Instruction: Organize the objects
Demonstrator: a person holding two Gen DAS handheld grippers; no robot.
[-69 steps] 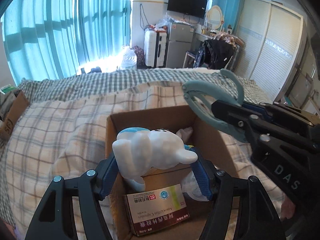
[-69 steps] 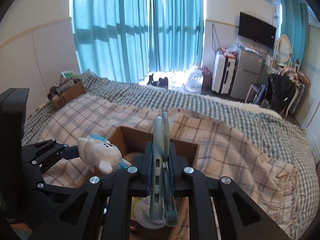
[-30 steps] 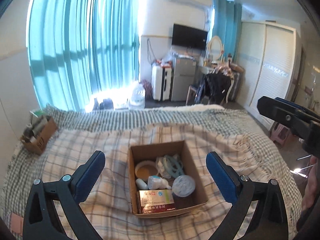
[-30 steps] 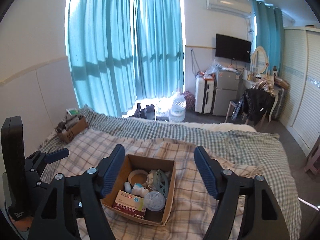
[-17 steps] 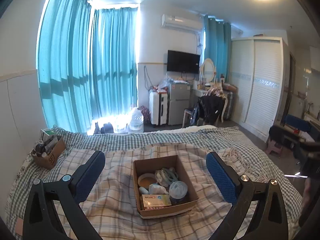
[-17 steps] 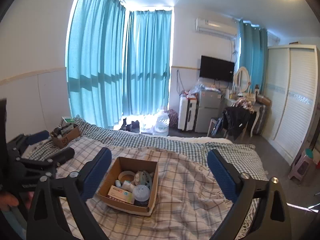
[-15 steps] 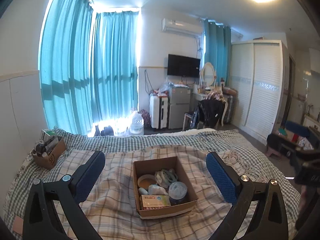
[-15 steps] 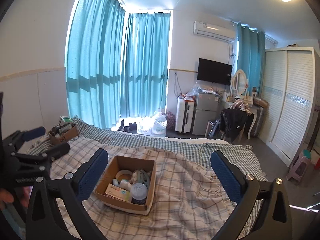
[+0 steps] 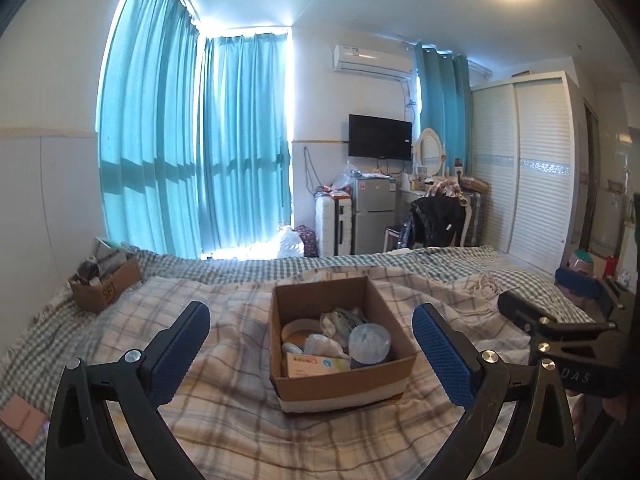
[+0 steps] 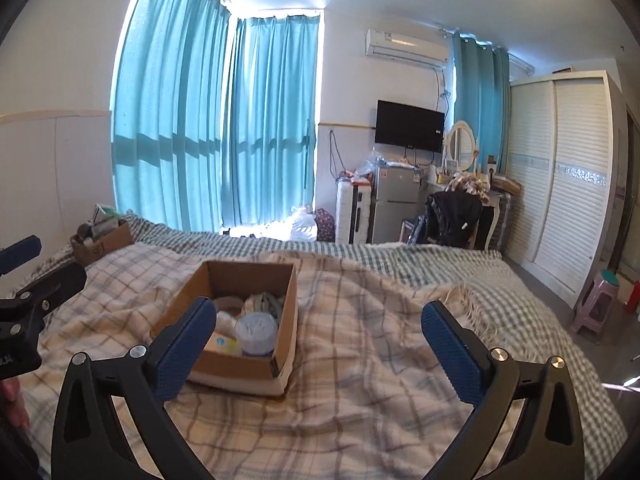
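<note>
An open cardboard box (image 9: 340,382) sits on the plaid blanket in the middle of the bed; it also shows in the right wrist view (image 10: 236,368). Inside lie a medicine box (image 9: 316,364), a clear round lid (image 9: 370,340), a tape roll (image 9: 298,330), a white toy (image 9: 320,346) and teal scissors (image 9: 344,316). My left gripper (image 9: 312,356) is open and empty, held back from the box. My right gripper (image 10: 320,348) is open and empty, to the right of the box. The right gripper also shows at the left view's right edge (image 9: 560,320).
A smaller cardboard box (image 9: 106,286) full of items stands at the bed's far left corner. A pink card (image 9: 22,418) lies at the near left. Beyond the bed are curtains, a suitcase, a fridge (image 9: 372,216), a chair with clothes and a wardrobe (image 9: 532,184).
Both grippers let go of the white toy and the scissors into the box, opened wide, and pulled back and up away from the box.
</note>
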